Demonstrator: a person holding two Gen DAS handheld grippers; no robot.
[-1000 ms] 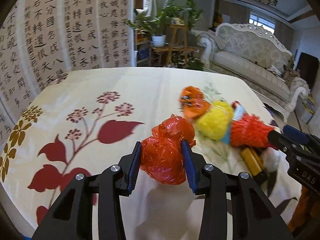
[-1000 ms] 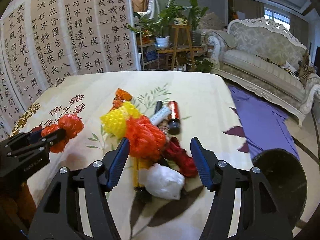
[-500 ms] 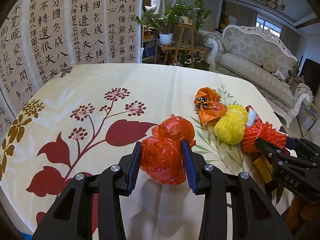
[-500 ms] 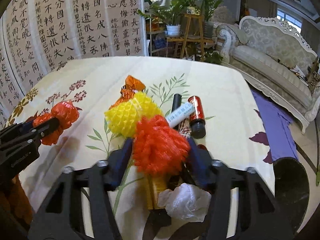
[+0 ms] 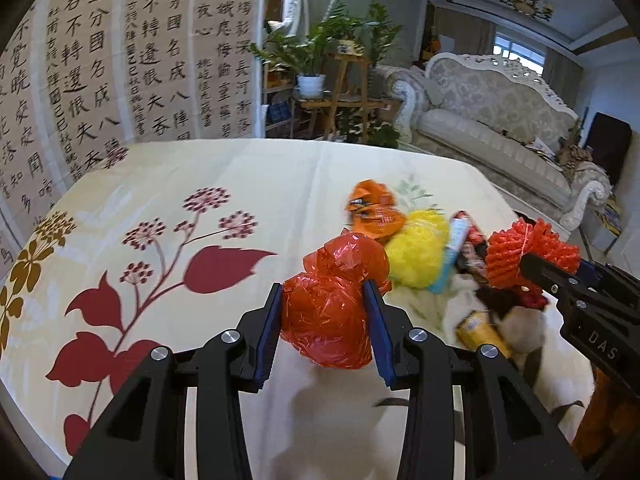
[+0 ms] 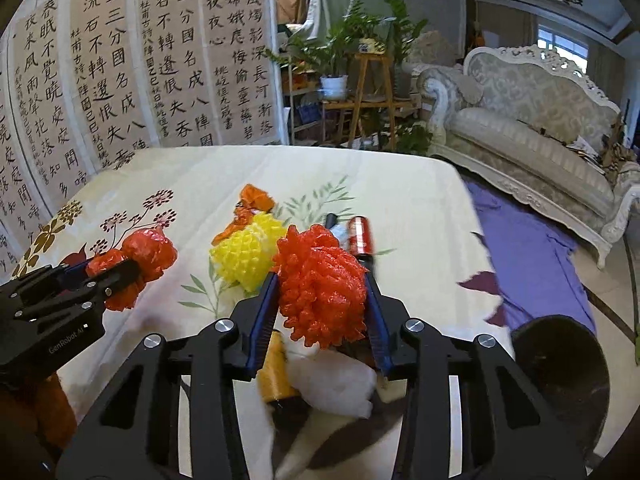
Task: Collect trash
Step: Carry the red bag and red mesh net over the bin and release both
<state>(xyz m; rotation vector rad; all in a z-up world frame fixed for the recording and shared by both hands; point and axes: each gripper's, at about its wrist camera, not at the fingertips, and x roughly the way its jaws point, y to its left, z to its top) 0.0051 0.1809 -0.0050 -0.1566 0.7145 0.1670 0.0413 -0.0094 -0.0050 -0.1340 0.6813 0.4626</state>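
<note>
Between the pads of the left gripper [image 5: 326, 312] a red plastic bag [image 5: 332, 312] is clamped; the right gripper [image 6: 322, 300], whose jaws have just been closing, is pressed on an orange foam net [image 6: 320, 284].

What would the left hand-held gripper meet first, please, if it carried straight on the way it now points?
Probably the bare flowered tablecloth. The left hand-held gripper, shut on the red plastic bag, points down past it; the orange wrapper and yellow foam net lie to the right, though depth is unclear.

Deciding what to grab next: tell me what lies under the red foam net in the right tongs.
Under the red foam net: a white crumpled wad and a yellow tube. Anything beneath them is hidden.
</note>
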